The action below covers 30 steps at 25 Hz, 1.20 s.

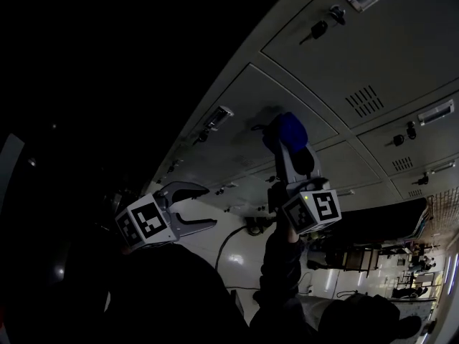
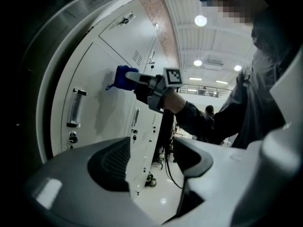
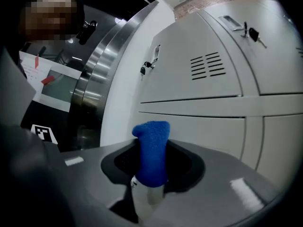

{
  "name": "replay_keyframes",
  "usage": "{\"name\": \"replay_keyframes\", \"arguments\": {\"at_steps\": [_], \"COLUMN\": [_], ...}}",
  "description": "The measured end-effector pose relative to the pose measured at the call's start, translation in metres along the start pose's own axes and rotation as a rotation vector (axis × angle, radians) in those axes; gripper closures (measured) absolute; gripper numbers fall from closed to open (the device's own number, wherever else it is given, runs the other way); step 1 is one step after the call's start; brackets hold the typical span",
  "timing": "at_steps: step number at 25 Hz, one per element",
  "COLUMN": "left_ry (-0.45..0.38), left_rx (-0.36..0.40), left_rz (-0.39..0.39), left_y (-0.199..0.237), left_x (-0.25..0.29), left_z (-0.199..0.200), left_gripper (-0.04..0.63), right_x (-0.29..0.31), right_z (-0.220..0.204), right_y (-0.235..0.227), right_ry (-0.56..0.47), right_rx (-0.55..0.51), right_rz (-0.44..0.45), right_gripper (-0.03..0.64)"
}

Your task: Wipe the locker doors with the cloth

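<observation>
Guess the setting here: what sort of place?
Probably a locker area in a big workshop-like hall: banks of grey locker doors with keys and vents, a glossy white floor, round ceiling lights.

Blue fuzzy cloth (image 3: pixel 151 145): bunched upright, pinched in right gripper (image 3: pixel 154 167). Tip at closed pale grey metal locker door (image 1: pixel 265 99), near its edge.

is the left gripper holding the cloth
No, the left gripper has its jaws apart and empty; the right gripper clamps the blue cloth.
</observation>
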<state>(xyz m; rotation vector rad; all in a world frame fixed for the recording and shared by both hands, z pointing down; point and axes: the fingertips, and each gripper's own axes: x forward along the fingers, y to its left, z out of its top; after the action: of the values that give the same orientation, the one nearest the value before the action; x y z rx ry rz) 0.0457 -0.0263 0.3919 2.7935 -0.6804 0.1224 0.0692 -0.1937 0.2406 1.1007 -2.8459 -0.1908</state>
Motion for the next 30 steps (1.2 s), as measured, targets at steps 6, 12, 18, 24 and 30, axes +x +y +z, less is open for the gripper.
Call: {"name": "replay_keyframes", "arguments": {"at_steps": [6, 12, 18, 24, 30], "left_ry": [-0.009, -0.024, -0.031, -0.029, -0.015], "left_rx": [-0.011, -0.016, -0.02, -0.024, -0.013], "left_rz": [0.049, 0.103, 0.128, 0.137, 0.109], "left_y": [0.004, 0.013, 0.017, 0.023, 0.021], "left_x": [-0.021, -0.042, -0.051, -0.053, -0.042], "left_z": [-0.003, -0.004, -0.004, -0.003, -0.003], "left_gripper": [0.331, 0.331, 0.331, 0.331, 0.331], "right_x": [0.047, 0.08, 0.098, 0.095, 0.077], "right_z": [-0.01, -0.016, -0.026, -0.029, -0.036], "right_y": [0.049, 0.074, 0.075, 0.065, 0.046], "right_ry": [0.0, 0.003, 0.012, 0.013, 0.024], "right_rx": [0.012, 0.026, 0.049, 0.058, 0.059], "right_rz": [0.116, 0.157, 0.151, 0.14, 0.101], "right_gripper": [0.489, 0.489, 0.489, 0.489, 0.489]}}
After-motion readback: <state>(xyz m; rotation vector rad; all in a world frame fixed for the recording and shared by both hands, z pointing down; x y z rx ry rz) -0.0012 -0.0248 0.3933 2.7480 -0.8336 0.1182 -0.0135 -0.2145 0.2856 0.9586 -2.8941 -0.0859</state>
